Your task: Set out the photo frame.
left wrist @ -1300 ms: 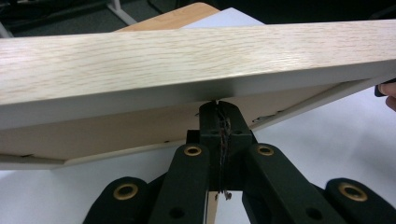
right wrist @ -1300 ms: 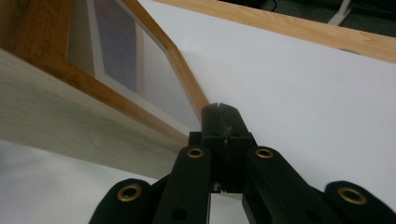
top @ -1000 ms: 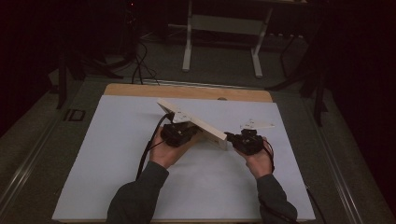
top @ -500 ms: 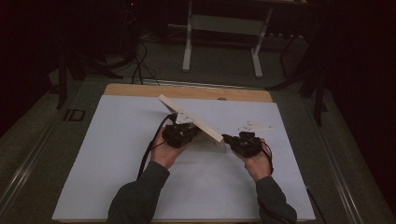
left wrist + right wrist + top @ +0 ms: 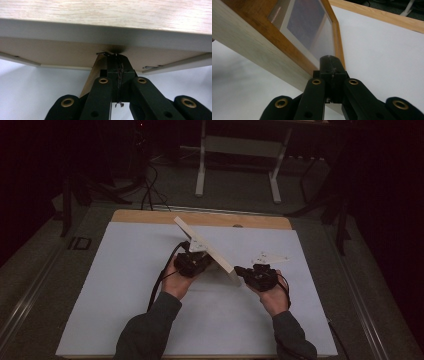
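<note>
Picture frame [image 5: 206, 249] of pale wood stands tilted on its edge between the two grippers, over the white sheet [image 5: 120, 285] that covers the table [image 5: 150, 216].

In the left gripper view the left gripper [image 5: 115, 56] has its jaws drawn fully together, with no gap between them, and their tips press up against the brown back board [image 5: 62, 53] of the frame just under its grey rim. A fold-out stand [image 5: 93, 72] of the same brown board slants down just left of the jaws, and a thin twisted wire [image 5: 119, 75] runs down between them — whether the jaws pinch the wire or the stand I cannot tell. Two small metal clips sit on the back board, one right at the jaw tips and one off to their right.

In the right gripper view the right gripper [image 5: 330, 60] also has its jaws closed tight, tip against tip. They meet at the lower corner of the frame, where the glass [image 5: 307, 22] ends and the inner wooden edge turns — touching it, though a real grip on it cannot be made out. The frame's broad side rises to the left of the jaws, and the white sheet spreads to their right.

In the high view each hand holds its gripper low beside the frame, the left hand [image 5: 176, 282] behind it and the right hand [image 5: 272, 297] at its near end.
</note>
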Available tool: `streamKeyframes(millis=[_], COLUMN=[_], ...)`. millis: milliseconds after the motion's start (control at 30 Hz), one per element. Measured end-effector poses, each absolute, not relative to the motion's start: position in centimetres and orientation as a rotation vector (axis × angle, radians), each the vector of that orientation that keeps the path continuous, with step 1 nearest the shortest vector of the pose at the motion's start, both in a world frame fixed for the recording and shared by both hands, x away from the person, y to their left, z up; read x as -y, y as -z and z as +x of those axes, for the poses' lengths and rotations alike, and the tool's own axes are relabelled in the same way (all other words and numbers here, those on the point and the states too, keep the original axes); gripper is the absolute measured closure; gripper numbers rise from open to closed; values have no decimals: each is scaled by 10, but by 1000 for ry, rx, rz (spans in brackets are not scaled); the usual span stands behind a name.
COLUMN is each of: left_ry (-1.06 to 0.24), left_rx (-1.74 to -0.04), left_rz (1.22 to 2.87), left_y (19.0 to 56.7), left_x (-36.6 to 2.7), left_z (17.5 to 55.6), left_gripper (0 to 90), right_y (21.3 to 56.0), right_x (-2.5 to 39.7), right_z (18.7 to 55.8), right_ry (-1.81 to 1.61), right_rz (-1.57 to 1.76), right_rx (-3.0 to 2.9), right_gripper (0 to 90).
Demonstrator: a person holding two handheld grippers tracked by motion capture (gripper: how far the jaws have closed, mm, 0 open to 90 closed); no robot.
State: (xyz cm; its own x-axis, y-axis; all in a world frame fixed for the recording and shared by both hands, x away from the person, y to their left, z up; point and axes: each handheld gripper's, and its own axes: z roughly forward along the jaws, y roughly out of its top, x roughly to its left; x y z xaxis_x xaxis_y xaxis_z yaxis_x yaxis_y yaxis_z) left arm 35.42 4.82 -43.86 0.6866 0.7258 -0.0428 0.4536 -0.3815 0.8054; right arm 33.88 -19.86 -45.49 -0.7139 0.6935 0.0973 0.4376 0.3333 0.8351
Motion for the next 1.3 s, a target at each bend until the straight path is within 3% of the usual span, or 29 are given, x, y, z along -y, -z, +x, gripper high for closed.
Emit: streamKeyframes(millis=[1300], left_ry=[-415], left_rx=[-887], left_rz=[2037], left_y=[445], left_x=[-52], left_z=[364], left_gripper=[900], right_y=[457], right_x=[169], right_z=[328], right_ry=[-1333], right_rz=[906], right_rx=[-2394], right_gripper=[900])
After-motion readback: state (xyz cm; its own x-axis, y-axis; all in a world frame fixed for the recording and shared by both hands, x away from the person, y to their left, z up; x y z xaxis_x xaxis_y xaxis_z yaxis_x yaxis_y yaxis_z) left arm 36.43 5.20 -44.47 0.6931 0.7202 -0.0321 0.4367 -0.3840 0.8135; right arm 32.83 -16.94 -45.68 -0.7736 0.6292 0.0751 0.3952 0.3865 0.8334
